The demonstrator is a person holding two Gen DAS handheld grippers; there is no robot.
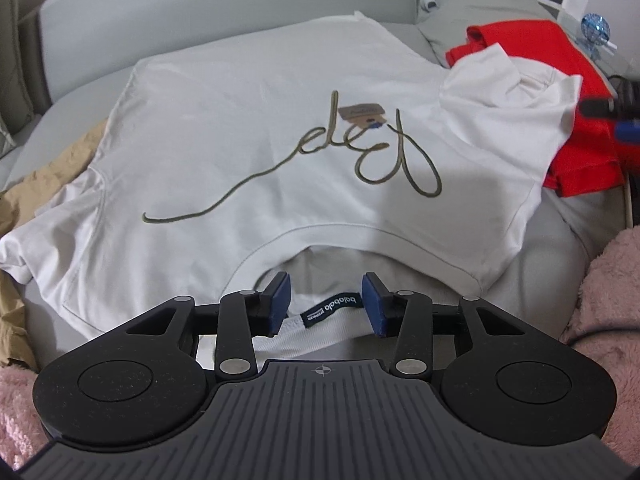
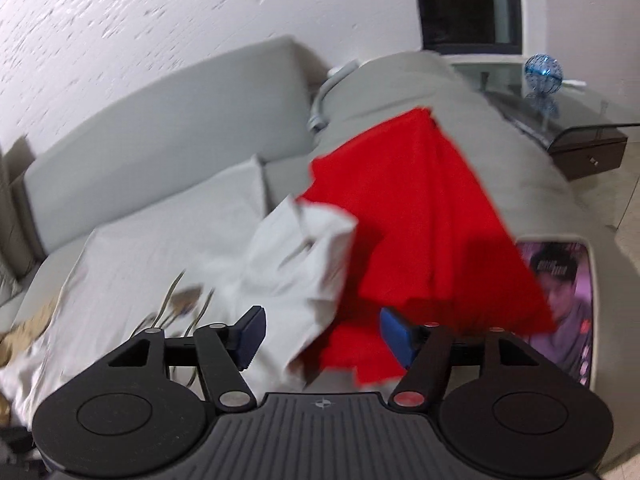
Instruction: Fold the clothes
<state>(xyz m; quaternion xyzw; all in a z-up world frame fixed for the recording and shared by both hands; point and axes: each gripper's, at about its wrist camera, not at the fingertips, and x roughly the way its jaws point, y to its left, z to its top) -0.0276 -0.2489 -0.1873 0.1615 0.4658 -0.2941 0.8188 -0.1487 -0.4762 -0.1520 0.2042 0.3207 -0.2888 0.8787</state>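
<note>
A: So, where does the white T-shirt [image 1: 256,140] lie?

B: It lies spread flat on the grey sofa [image 1: 132,28], front up, with a looping olive script [image 1: 360,152] across the chest and a small brown hang tag [image 1: 362,113] on the lettering. The neckline faces the left wrist camera, and a dark neck label [image 1: 331,305] shows inside the collar.

A: And the left tool [image 1: 326,304]?

B: Its jaws stand partly apart over the collar, one blue pad on either side of the neck label. The pads press on nothing that I can see, though the back of the collar runs between them.

A: The right tool [image 2: 320,334]?

B: Wide apart, with nothing gripped. The right view is blurred. Ahead of the pads sits a bunched white sleeve [image 2: 304,248], and it lies over the edge of a red garment [image 2: 420,208].

A: Anything else nearby?

B: A tan cloth [image 1: 52,168] pokes out from under the shirt's left side, pink fleece [image 1: 604,296] fills the near corners, and a blue wire ball [image 2: 542,70] stands on a glass side table [image 2: 576,120] past the sofa arm.
</note>
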